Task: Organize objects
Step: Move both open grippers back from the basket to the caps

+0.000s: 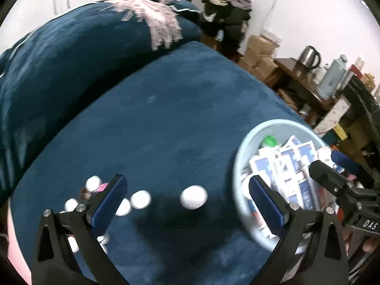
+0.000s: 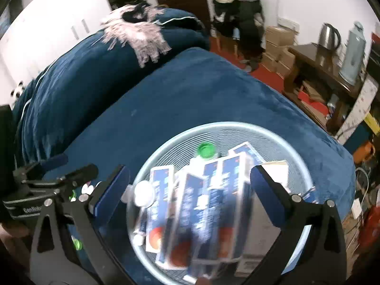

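Note:
In the left wrist view my left gripper [image 1: 187, 179] stands open above the dark blue bedspread [image 1: 166, 118]. A white round cap [image 1: 193, 197] shows between its fingers, untouched by the pads, with a shadow under it. Several more white-capped small bottles [image 1: 140, 199] lie by the left finger. A light blue mesh basket [image 1: 237, 166] at right holds blue-and-white cartons [image 1: 285, 163] and a green-capped bottle [image 1: 269, 141]. In the right wrist view my right gripper [image 2: 190, 169] hangs open over the basket [image 2: 213, 125] and its cartons [image 2: 213, 190]. A green cap [image 2: 205, 150] and a white cap [image 2: 143, 193] show among them.
A folded blue duvet [image 1: 59, 71] with a pink fringed scarf [image 1: 152, 21] lies at the bed's far side. Beyond the bed's right edge are cardboard boxes [image 2: 277, 47] and a wooden table [image 2: 308, 57] with a kettle [image 2: 329, 35]. The other gripper [image 2: 71, 165] is at the left.

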A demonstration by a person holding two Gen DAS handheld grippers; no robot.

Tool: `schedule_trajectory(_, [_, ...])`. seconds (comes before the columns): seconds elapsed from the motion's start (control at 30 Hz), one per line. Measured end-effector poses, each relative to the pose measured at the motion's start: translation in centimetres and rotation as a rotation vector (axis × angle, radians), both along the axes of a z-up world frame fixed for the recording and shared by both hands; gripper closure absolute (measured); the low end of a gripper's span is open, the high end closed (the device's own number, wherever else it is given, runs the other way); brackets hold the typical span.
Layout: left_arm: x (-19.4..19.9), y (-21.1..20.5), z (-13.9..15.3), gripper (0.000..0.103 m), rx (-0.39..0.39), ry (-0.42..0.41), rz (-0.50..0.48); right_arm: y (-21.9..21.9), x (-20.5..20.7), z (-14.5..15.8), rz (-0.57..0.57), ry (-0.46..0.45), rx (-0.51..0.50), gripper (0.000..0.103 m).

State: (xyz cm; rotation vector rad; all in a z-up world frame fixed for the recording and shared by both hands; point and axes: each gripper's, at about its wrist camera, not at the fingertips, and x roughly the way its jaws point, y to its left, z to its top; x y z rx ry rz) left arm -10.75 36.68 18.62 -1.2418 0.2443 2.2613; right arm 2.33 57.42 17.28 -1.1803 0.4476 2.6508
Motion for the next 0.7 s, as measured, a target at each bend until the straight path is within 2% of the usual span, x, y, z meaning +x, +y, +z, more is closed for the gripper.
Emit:
schedule_trajectory(0.17, [0.6,-4.7,-0.3,0.001,-0.045,0.004,0.064,-3.5,-0.6,-0.1,0.078,0.003,-0.007,0.001])
schedule_trajectory(0.5, [1.3,-13.8,-1.5,0.001,-0.051,-0.028,0.21,-11.1,-1.9,-0.9,0.24,-0.018,-0.021,0.001])
schedule_trajectory(0.7, [2.6,-20.3,-4.8,0.001,-0.039,-0.1,0.316,-15.6,-1.7,-3.0,0.317,-0.069,-0.015,0.001])
